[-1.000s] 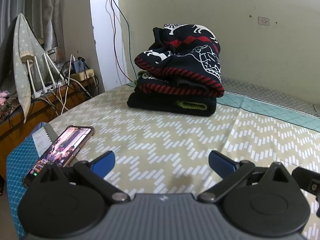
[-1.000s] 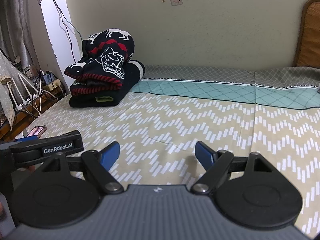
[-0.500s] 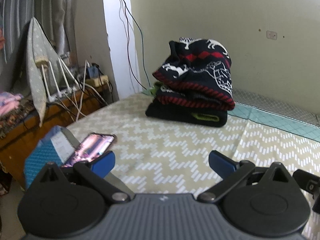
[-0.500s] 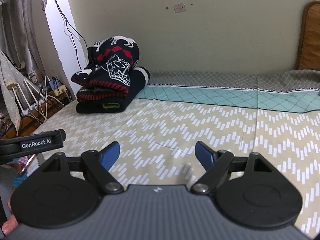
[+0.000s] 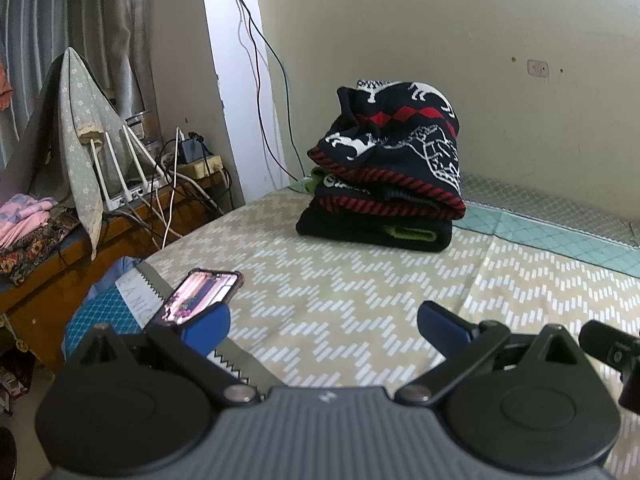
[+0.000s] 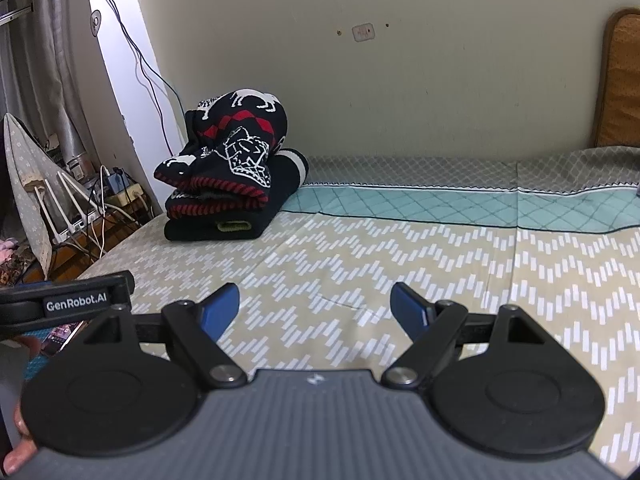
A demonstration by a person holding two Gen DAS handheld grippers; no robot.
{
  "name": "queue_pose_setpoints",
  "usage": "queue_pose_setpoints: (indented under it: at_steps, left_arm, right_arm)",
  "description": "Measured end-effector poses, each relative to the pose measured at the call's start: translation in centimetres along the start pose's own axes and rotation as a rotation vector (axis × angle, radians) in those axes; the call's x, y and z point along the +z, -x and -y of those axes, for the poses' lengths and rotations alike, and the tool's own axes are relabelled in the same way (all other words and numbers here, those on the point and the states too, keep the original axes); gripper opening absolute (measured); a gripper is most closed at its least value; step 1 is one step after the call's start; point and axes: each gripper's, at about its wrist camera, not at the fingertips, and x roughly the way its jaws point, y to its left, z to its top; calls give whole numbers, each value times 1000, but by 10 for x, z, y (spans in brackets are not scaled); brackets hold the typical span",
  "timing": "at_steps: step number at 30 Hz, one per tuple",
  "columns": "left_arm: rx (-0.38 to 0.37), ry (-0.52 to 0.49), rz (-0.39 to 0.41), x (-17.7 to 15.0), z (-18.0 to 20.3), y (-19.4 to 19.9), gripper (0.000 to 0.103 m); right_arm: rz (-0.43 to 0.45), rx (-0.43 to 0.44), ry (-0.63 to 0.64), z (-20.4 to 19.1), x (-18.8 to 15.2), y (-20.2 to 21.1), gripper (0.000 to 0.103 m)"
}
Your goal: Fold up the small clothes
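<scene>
A stack of folded dark knit clothes (image 5: 384,184) with red and white patterns sits near the far left corner of the bed; the right wrist view shows the same stack (image 6: 236,184). My left gripper (image 5: 322,322) is open above the near edge of the bed, well short of the stack, with nothing between its blue pads. My right gripper (image 6: 316,306) is open too, empty, over the zigzag sheet (image 6: 400,264). The left gripper's body (image 6: 68,302) shows at the left of the right wrist view.
A phone (image 5: 200,296) with its screen lit lies at the bed's near left edge. Left of the bed stands a wooden table (image 5: 80,236) with a router, cables and folded cloth. A wall runs behind the bed; a headboard (image 6: 620,80) is at the far right.
Both grippers have drawn back and risen, so the stack looks smaller and farther away. Both stayed open and empty.
</scene>
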Motion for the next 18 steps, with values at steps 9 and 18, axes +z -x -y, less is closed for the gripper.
queue_pose_setpoints:
  at_steps: [9,18]
  left_arm:
    - [-48,-41,-47,-11,10,3,103]
    - [-96,-101,-81,-24,27,8,103]
  right_arm:
    - [8,-16,-16,2,1,2,85]
    - [5,-34,-41,9,2,2,85]
